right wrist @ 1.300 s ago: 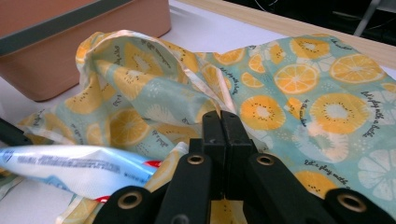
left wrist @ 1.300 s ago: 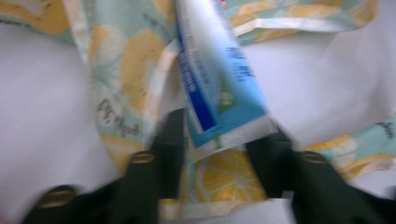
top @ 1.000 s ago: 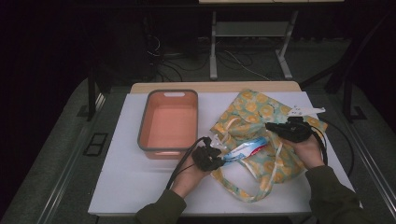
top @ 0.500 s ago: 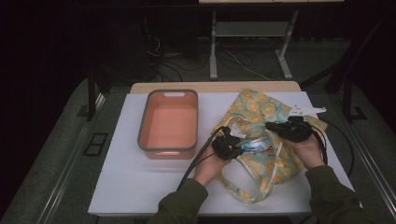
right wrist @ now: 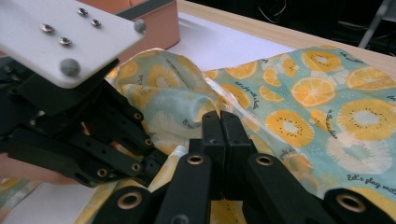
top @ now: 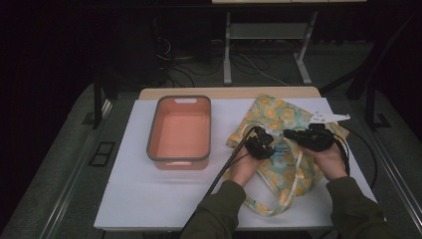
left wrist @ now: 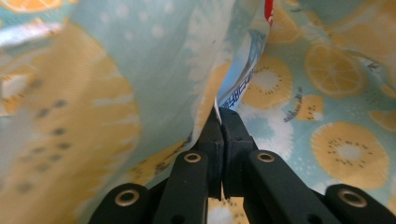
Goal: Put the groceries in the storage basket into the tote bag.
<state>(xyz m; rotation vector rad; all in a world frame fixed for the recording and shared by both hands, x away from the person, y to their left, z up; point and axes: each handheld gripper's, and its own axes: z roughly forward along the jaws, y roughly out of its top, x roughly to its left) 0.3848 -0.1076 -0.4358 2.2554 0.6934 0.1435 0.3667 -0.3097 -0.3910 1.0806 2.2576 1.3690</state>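
fabric bag [top: 278, 134]: we see teal cloth with orange-slice print, lying rumpled, mouth held between both sets of fingers | packet [left wrist: 243, 70]: white-blue-red, pinched at left fingertips, inside the bag

On the table [top: 149, 199], the tub [top: 179, 132] sits left and the cloth bag [top: 278, 117] right, apart. Both grippers are on the bag: left gripper [top: 260, 147] at its near-left edge, right gripper [top: 293, 134] just right of it, close together.

Both forearms forward, left tool [top: 261, 145] and right tool [top: 292, 134] close together, jaws pressed closed.
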